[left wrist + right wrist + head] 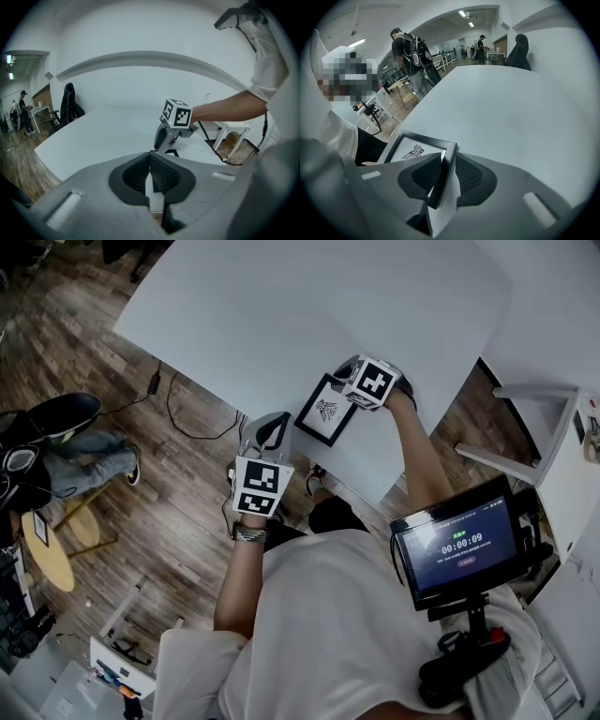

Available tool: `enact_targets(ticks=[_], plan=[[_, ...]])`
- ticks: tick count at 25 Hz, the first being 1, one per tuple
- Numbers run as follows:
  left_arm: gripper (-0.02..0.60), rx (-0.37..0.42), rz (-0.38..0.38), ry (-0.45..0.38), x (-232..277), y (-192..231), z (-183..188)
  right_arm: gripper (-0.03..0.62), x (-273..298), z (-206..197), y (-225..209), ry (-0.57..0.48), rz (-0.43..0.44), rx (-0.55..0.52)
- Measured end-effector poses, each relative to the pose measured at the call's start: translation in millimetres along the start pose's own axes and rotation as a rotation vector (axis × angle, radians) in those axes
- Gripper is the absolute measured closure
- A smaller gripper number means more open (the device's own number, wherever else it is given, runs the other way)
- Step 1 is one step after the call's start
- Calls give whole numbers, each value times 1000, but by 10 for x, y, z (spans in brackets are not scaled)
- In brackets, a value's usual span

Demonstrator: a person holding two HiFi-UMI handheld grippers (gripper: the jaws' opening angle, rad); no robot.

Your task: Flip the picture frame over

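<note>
The black picture frame lies near the front edge of the white table, with its white print and dark emblem facing up. My right gripper is shut on the frame's right edge. In the right gripper view that black frame edge stands between the two pads, at the right gripper. I cannot tell whether the gripped edge is off the table. My left gripper hovers left of the frame, by the table's edge, apart from it. The left gripper has its pads together with nothing held.
The table's front edge runs just below the frame, over wood floor with cables. A white side table stands at the right. A screen hangs at the person's chest. People stand beyond the table's far side.
</note>
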State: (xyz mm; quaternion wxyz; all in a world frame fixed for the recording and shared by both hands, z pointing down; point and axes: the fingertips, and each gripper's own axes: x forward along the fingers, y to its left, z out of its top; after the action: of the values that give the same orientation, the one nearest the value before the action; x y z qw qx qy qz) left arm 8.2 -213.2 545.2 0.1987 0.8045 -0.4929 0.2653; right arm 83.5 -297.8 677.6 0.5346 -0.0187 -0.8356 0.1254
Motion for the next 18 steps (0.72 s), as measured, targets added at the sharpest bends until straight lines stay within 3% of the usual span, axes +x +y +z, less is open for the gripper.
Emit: enact_targets(ticks=[7,12,18], plan=[[578,22,-8,-24,-31,-52,121,499,-267,-10,-39,-27,-84,48],[578,53,-21,-53,-124,-165,361,517,-637,4,31,-108,-161,144],[578,96,-27,-91,-14,58,590,557,-825,159,-89,-210,-270,245]])
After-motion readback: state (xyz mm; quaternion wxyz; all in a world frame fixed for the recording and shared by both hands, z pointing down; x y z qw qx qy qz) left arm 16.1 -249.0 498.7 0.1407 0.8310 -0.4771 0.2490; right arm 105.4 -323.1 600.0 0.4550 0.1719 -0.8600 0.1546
